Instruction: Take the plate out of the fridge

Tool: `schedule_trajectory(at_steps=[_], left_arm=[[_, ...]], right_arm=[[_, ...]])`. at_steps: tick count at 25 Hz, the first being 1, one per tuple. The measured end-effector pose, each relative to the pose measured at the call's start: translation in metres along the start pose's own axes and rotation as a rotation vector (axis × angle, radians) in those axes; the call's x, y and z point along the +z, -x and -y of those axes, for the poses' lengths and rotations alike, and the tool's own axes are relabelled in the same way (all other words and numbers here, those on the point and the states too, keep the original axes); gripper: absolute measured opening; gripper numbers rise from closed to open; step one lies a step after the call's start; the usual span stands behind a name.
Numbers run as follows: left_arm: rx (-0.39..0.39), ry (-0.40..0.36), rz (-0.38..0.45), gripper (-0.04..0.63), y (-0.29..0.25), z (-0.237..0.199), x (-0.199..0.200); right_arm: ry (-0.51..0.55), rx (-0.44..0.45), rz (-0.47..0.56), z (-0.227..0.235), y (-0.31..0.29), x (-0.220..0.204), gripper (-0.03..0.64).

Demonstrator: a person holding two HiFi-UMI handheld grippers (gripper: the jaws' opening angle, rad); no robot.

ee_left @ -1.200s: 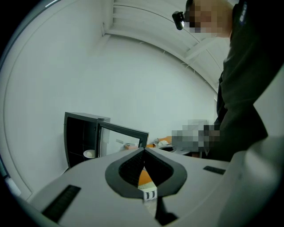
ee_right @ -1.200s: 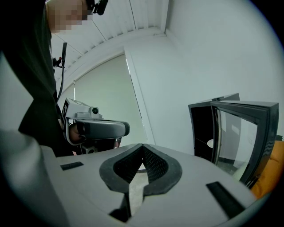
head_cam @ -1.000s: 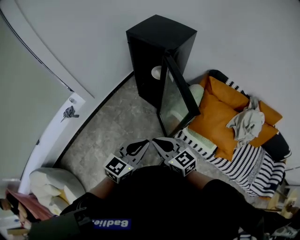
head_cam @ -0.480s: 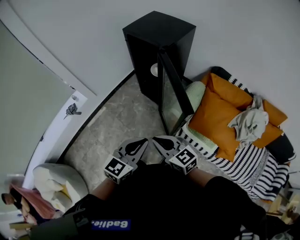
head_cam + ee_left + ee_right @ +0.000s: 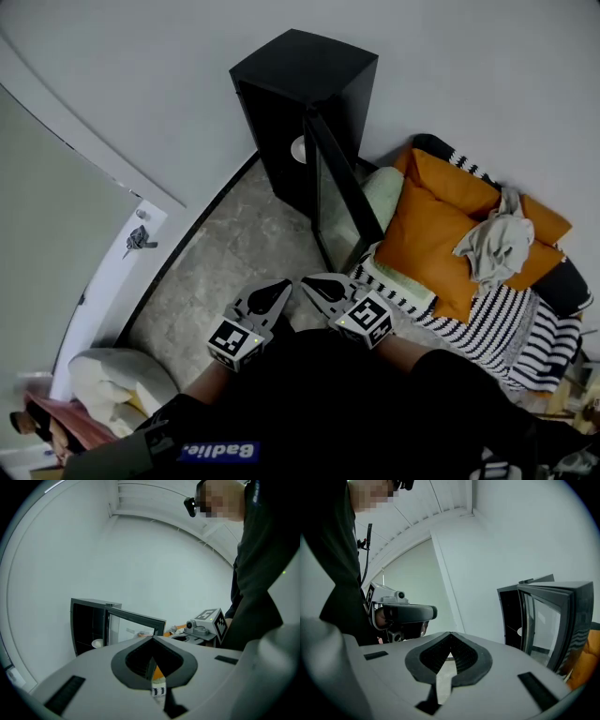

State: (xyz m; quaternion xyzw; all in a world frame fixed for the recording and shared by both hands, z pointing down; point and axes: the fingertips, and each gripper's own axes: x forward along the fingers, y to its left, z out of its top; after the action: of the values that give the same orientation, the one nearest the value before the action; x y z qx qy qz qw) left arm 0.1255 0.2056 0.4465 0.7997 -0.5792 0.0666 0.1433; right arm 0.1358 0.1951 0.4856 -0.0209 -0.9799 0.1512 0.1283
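While the fridge (image 5: 305, 94) stands open, the plate (image 5: 298, 148) sits inside; left gripper (image 5: 281, 287) and right gripper (image 5: 307, 281) well short of it. Both pairs of jaws closed together; nothing held.

grey wall (image 5: 469, 56), marble floor (image 5: 234, 253), orange cushions (image 5: 431, 234) w/ striped blanket (image 5: 506, 328)

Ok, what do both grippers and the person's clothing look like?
Left gripper and right gripper match: light grey bodies, pointed jaws lined with black ribbed pads, each carrying a white cube with black square markers. The person wears a black top.
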Motion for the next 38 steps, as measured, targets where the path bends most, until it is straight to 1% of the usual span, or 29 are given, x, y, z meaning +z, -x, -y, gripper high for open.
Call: schedule_trajectory(at_steps=[4, 7, 12, 17, 19, 21, 27, 31, 34, 38], left_arm=[[-0.035, -0.002, 0.007, 0.006, -0.008, -0.023, 0.006], [-0.070, -0.020, -0.001, 0.006, -0.013, -0.048, 0.003], [-0.116, -0.048, -0.009, 0.006, -0.016, -0.097, 0.010], [-0.154, -0.026, -0.013, 0.006, -0.019, -0.149, 0.012], [-0.166, -0.048, -0.009, 0.006, -0.019, -0.169, 0.019], [-0.181, -0.060, -0.005, 0.006, -0.019, -0.186, 0.023], [-0.220, -0.063, 0.003, 0.006, -0.016, -0.232, 0.029], [-0.225, -0.049, 0.007, 0.007, -0.021, -0.254, 0.034], [-0.233, -0.035, 0.005, 0.006, -0.028, -0.258, 0.035], [-0.237, -0.035, -0.008, 0.006, -0.042, -0.262, 0.035]], right_arm=[[0.005, -0.038, -0.006, 0.014, -0.016, 0.008, 0.011], [-0.011, -0.070, -0.010, 0.025, -0.035, 0.013, 0.011], [-0.039, -0.121, -0.023, 0.043, -0.076, 0.024, 0.011], [-0.070, -0.185, -0.036, 0.063, -0.119, 0.034, 0.011], [-0.076, -0.208, -0.038, 0.071, -0.135, 0.041, 0.011], [-0.082, -0.233, -0.036, 0.077, -0.150, 0.047, 0.011], [-0.104, -0.289, -0.022, 0.087, -0.191, 0.063, 0.011], [-0.096, -0.295, -0.020, 0.090, -0.209, 0.072, 0.011], [-0.095, -0.294, -0.021, 0.096, -0.211, 0.076, 0.011], [-0.107, -0.286, -0.017, 0.112, -0.211, 0.077, 0.011]])
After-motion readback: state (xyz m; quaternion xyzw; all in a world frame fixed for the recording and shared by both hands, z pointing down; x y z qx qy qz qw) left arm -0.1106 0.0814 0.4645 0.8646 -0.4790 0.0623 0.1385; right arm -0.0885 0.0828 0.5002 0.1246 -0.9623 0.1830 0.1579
